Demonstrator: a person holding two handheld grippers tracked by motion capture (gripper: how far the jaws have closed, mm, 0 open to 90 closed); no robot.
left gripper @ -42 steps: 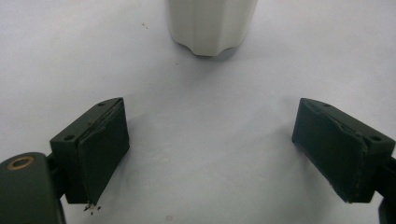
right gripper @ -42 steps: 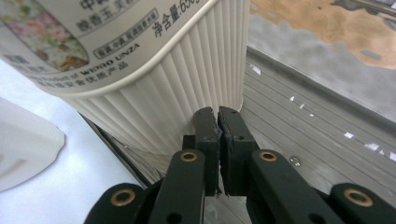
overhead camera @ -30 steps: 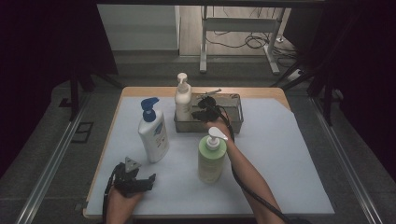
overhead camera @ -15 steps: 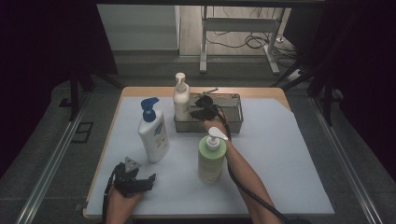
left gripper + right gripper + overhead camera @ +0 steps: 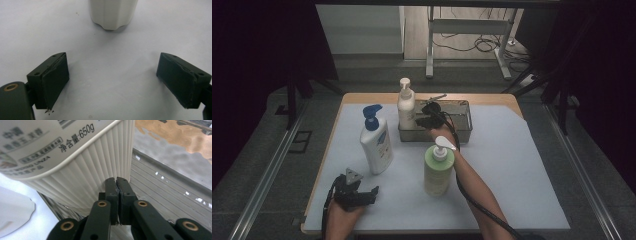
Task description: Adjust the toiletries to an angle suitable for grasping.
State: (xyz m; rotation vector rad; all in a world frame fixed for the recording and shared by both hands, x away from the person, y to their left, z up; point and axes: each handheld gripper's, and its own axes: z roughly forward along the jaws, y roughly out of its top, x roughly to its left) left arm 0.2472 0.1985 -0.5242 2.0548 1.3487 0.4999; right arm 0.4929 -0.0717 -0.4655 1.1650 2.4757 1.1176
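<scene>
Right gripper [image 5: 116, 180] closed against cream bottle [image 5: 75, 157] (in tray [image 5: 462, 131]), forearm outstretched.

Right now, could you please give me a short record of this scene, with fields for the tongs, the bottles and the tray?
left tongs: open, nothing between the jaws, low over the white table cover at the near left
right tongs: jaws shut together with nothing between them, tips at the ribbed side of the cream pump bottle
cream pump bottle: upright at the left end of the metal tray
blue-capped bottle: upright, left of the tray
green bottle: upright, in front of the tray
</scene>
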